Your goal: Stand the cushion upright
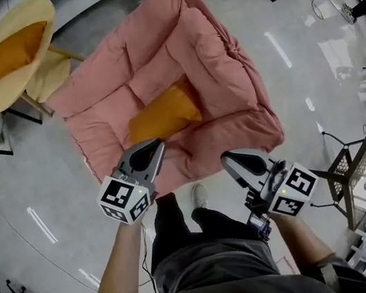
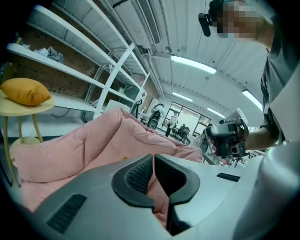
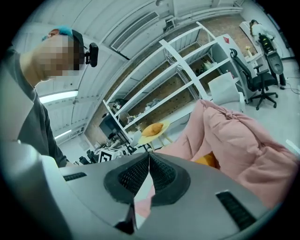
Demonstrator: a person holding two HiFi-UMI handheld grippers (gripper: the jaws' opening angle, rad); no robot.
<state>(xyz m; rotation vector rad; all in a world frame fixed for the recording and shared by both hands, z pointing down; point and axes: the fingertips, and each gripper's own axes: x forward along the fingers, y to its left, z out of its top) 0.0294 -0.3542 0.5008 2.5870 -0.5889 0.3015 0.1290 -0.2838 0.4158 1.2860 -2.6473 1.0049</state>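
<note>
the pink cushion point(image 1: 215, 52) cradles an orange pillow point(image 1: 163, 114); left gripper point(image 1: 159, 144) and right gripper point(image 1: 227, 159) jaws pressed together.

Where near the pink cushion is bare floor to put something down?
Bare floor lies left of the pink cushion, below the yellow chair, and on its right as far as the wire rack; beyond that it is crowded.

Left gripper point(image 1: 157, 144), right gripper point(image 1: 226, 160): jaws together.

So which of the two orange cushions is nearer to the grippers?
The orange cushion lying on the pink floor cushion, just ahead of the left gripper and right gripper; the other cushion sits on the yellow chair.
</note>
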